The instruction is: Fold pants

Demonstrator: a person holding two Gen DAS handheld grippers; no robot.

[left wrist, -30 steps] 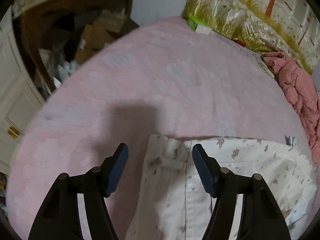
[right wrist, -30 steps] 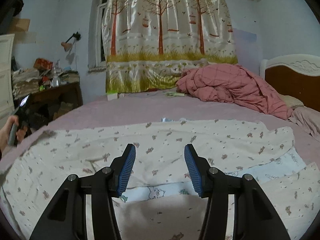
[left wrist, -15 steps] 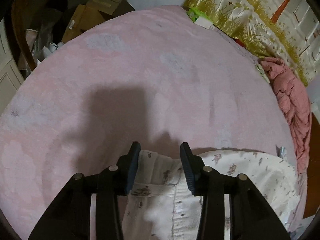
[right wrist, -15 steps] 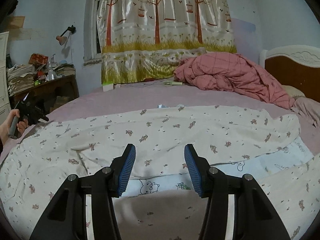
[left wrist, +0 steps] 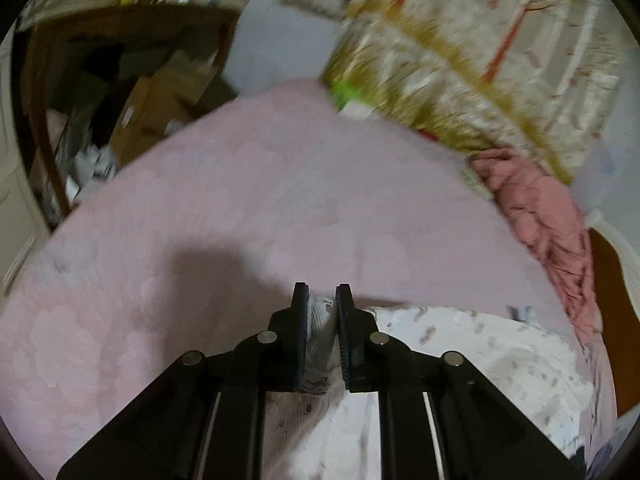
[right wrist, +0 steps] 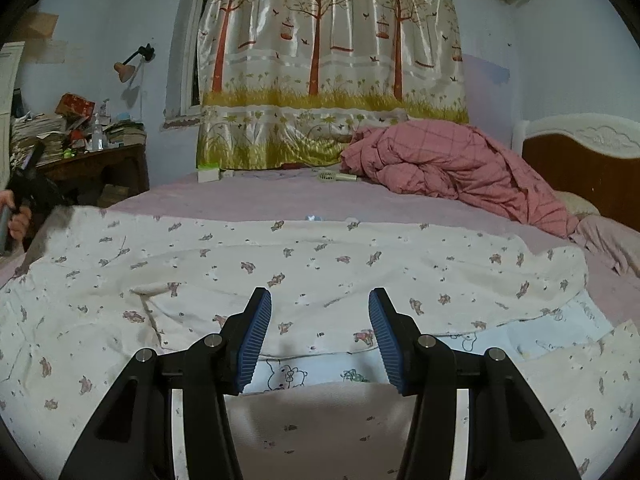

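Pants point(right wrist: 320, 264): spread flat across bed point(right wrist: 248, 200).
Left gripper point(left wrist: 322, 300): jaws just closed, pinching pants edge.
Right gripper point(right wrist: 320, 320): fingers spread, empty.

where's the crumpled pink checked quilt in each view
Left wrist view: the crumpled pink checked quilt runs down the right edge, beyond the pink bedsheet.
Right wrist view: the quilt is heaped right of centre at the far side of the bed.
Shared landmark: the shiny tree-print curtain, directly behind the quilt in both.
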